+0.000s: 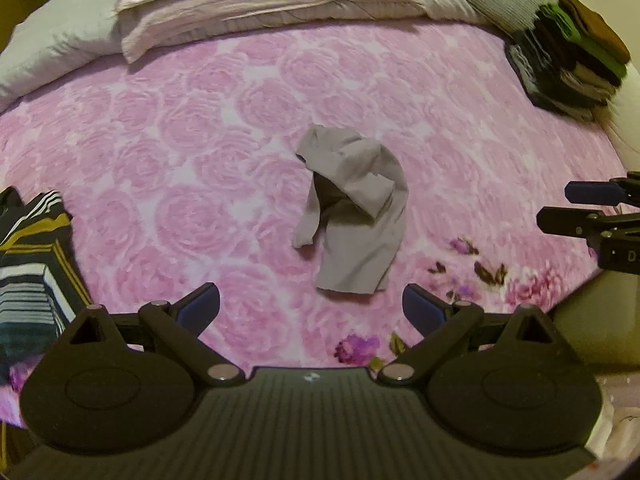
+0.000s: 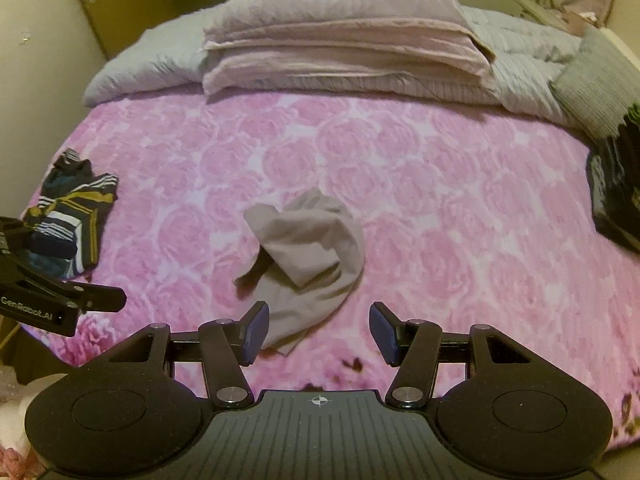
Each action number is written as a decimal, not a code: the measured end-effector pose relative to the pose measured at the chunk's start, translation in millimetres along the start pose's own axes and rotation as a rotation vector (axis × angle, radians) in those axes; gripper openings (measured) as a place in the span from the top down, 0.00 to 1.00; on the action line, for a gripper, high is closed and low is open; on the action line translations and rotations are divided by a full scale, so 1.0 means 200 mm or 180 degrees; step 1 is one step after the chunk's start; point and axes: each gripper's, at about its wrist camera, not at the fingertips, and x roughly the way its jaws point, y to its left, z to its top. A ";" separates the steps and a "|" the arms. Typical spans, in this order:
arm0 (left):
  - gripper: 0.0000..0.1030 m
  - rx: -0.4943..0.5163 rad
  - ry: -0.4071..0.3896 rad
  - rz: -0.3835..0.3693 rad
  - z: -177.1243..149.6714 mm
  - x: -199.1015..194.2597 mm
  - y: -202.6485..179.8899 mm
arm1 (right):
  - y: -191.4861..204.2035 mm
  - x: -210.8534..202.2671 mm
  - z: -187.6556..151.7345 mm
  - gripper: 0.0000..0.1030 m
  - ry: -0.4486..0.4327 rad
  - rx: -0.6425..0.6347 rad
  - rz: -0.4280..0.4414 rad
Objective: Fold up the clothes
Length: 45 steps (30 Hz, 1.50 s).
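A crumpled grey garment (image 1: 356,208) lies in a heap in the middle of the pink rose-patterned bedspread (image 1: 180,152). My left gripper (image 1: 311,312) hovers open just short of its near edge, nothing between the fingers. In the right wrist view the same grey garment (image 2: 310,248) lies just ahead of my right gripper (image 2: 318,334), which is open and empty; its left blue pad (image 2: 256,332) is close to the cloth's near corner. Each gripper shows at the edge of the other's view: the right gripper (image 1: 560,204) at far right, the left gripper (image 2: 100,298) at far left.
A striped dark garment (image 2: 72,216) lies unfolded at the bed's left edge. A stack of folded clothes (image 1: 568,56) sits at the far right. Folded pink and grey bedding (image 2: 340,48) and a grey pillow (image 2: 600,80) fill the head of the bed.
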 end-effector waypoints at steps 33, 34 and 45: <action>0.07 -0.0273 0.0201 0.0138 0.06 0.34 0.52 | 0.38 0.58 0.07 0.49 0.0015 -0.0590 -0.0209; 0.07 -0.0320 0.0200 0.0178 0.07 0.36 0.56 | 0.40 0.62 0.08 0.49 -0.0015 -0.0657 -0.0215; 0.15 -0.0526 0.0226 0.0485 0.07 0.65 0.85 | 0.43 1.15 0.06 0.57 -0.0094 -0.1032 -0.0516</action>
